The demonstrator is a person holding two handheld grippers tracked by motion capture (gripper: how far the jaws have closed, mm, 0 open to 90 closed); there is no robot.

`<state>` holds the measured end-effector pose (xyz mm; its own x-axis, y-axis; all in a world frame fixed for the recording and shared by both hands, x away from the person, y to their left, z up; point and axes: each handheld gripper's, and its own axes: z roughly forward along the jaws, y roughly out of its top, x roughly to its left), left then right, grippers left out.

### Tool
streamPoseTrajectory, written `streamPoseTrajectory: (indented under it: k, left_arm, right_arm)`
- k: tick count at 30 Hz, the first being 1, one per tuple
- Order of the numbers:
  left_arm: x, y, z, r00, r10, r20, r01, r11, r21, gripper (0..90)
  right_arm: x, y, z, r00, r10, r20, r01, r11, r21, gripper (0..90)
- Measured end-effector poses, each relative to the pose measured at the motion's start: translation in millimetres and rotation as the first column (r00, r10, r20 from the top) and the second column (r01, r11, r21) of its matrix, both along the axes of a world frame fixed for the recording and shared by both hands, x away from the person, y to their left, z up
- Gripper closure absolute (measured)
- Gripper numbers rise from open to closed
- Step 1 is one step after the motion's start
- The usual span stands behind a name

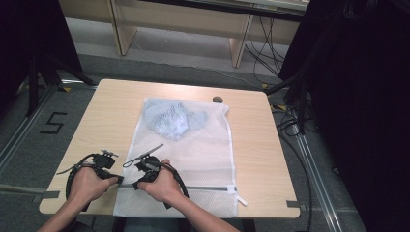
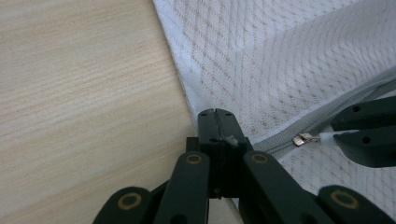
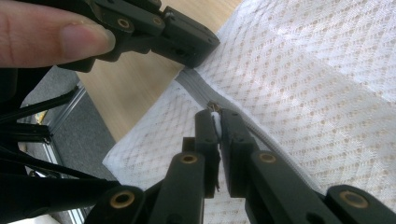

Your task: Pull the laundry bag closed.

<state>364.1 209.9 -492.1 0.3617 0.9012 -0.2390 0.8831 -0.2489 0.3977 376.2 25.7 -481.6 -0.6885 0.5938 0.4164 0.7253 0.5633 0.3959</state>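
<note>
A small dark disc (image 1: 217, 99) lies near the table (image 1: 106, 111) edge (far side).

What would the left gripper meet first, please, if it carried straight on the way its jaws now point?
Probably just more of the mesh laundry bag: the left gripper is shut on the bag's edge beside the zipper, and its jaws aim along that edge, table alongside. Depth is unclear.

Floor (image 1: 29, 140), left of the table (image 1: 104, 108): a black numeral "5" (image 1: 52, 123) marked on the grey surface, high view. Legible, blocky strokes.

Light blue cloth (image 1: 170, 119) inside the white mesh bag (image 1: 205, 150): faint darker script across its upper part. Letters too blurred through the mesh to read.

Both gripper views: no lettering or label legible on jaws, zip or mesh.
</note>
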Motion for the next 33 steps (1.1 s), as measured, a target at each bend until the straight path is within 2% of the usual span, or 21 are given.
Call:
streamPoseTrajectory:
  k: [1, 2, 3, 5, 6, 7, 10, 11, 12, 13, 15, 16, 17, 20, 22, 23, 24, 28, 29, 32, 33]
  left_arm:
    - [0.4, 0.8, -0.4, 0.9999, -0.009, 0.008, 0.009, 1.0000, 0.000, 89.9]
    - [0.4, 0.8, -0.4, 0.9999, -0.009, 0.008, 0.009, 1.0000, 0.000, 89.9]
    - [1.5, 2.3, -0.2, 0.9994, -0.030, 0.013, 0.030, 0.9995, 0.011, 89.9]
    - [1.1, 1.7, -0.3, 0.9996, -0.023, 0.014, 0.023, 0.9997, 0.008, 89.9]
    - [-0.3, -0.3, 0.1, 1.0000, 0.005, -0.001, -0.005, 1.0000, -0.001, 90.0]
    - [0.0, 0.1, -0.3, 1.0000, 0.000, -0.001, 0.000, 1.0000, -0.005, 89.9]
    - [0.1, 0.5, -0.3, 1.0000, -0.004, 0.005, 0.004, 1.0000, -0.002, 89.9]
    - [0.1, 0.5, -0.2, 1.0000, -0.004, 0.005, 0.004, 1.0000, -0.002, 89.9]
    - [1.4, 2.1, -0.4, 0.9995, -0.029, 0.016, 0.029, 0.9995, 0.010, 89.9]
    - [1.4, 2.1, -0.3, 0.9994, -0.029, 0.016, 0.029, 0.9995, 0.010, 89.9]
    - [-0.2, 0.0, -0.2, 1.0000, 0.001, 0.002, -0.001, 1.0000, -0.004, 89.9]
    - [-0.1, 0.2, -0.2, 1.0000, -0.001, 0.003, 0.001, 1.0000, -0.003, 89.9]
    - [-0.1, 0.2, -0.2, 1.0000, -0.001, 0.004, 0.001, 1.0000, -0.003, 89.9]
    - [-0.1, 0.2, -0.2, 1.0000, -0.001, 0.003, 0.001, 1.0000, -0.003, 89.9]
    - [1.5, 2.4, -0.4, 0.9994, -0.032, 0.016, 0.032, 0.9995, 0.010, 89.9]
    - [0.0, 0.5, -0.3, 1.0000, -0.001, 0.002, 0.001, 1.0000, -0.005, 89.9]
    - [0.1, 0.8, -0.1, 1.0000, -0.004, 0.001, 0.004, 1.0000, -0.003, 89.9]
    - [0.0, 0.6, -0.2, 1.0000, -0.003, 0.002, 0.003, 1.0000, -0.004, 89.9]
    - [1.2, 2.1, -0.4, 0.9995, -0.027, 0.013, 0.027, 0.9996, 0.007, 89.9]
    - [1.1, 2.0, -0.3, 0.9996, -0.025, 0.013, 0.025, 0.9997, 0.007, 89.9]
    - [-0.2, 0.3, -0.3, 1.0000, 0.001, 0.002, -0.001, 1.0000, -0.006, 89.9]
  right_arm:
    - [-0.9, -0.6, 1.0, 0.9999, -0.013, -0.010, 0.013, 1.000, -0.001, 87.1]
    - [0.3, -1.4, 0.4, 1.0000, -0.002, 0.004, 0.002, 1.000, 0.001, 87.1]
    - [0.3, -1.4, 0.4, 1.0000, -0.002, 0.004, 0.002, 1.000, 0.001, 87.1]
    - [0.9, -2.5, 0.4, 0.9999, 0.007, 0.013, -0.007, 1.000, 0.001, 87.1]
    - [0.9, -2.9, 0.6, 0.9999, 0.006, 0.011, -0.006, 1.000, 0.002, 87.1]
    - [-0.4, -2.7, 0.8, 1.0000, -0.003, -0.007, 0.003, 1.000, 0.015, 87.1]
    - [-1.7, -1.9, 1.8, 0.9998, -0.012, -0.015, 0.012, 1.000, 0.021, 87.1]
    - [-1.8, -1.9, 2.0, 0.9999, -0.013, -0.011, 0.013, 1.000, 0.016, 87.1]
    - [-0.1, -3.3, 0.9, 0.9999, 0.005, 0.014, -0.005, 1.000, 0.002, 87.1]
    - [-0.5, -3.8, 1.6, 1.0000, -0.004, 0.008, 0.004, 1.000, -0.013, 87.1]
    - [-0.2, -4.2, 1.7, 0.9999, -0.002, 0.010, 0.003, 1.000, -0.017, 87.1]
    - [-0.1, -4.3, 1.5, 0.9998, 0.006, 0.020, -0.006, 1.000, -0.005, 87.1]
    - [-1.7, -3.8, 2.4, 0.9998, -0.018, -0.011, 0.018, 1.000, -0.007, 87.2]
    - [-1.9, -4.2, 2.9, 1.0000, -0.009, -0.004, 0.009, 1.000, -0.010, 87.1]
    - [-2.1, -4.2, 3.2, 0.9999, -0.010, -0.009, 0.010, 1.000, -0.006, 87.1]
    - [-2.2, -4.4, 3.2, 0.9999, -0.009, -0.008, 0.009, 1.000, -0.003, 87.2]
    - [-2.0, -4.3, 3.1, 1.0000, -0.005, -0.004, 0.005, 1.000, 0.012, 87.1]
    - [-0.6, -6.5, 2.7, 0.9996, 0.015, 0.025, -0.015, 1.000, -0.001, 87.1]
    - [-0.6, -6.5, 2.7, 0.9996, 0.015, 0.025, -0.015, 1.000, -0.001, 87.1]
    - [-2.4, -6.6, 4.7, 1.0000, -0.003, -0.003, 0.003, 1.000, -0.004, 87.1]
    - [-2.7, -6.2, 5.0, 1.0000, -0.003, -0.006, 0.003, 1.000, 0.005, 87.1]
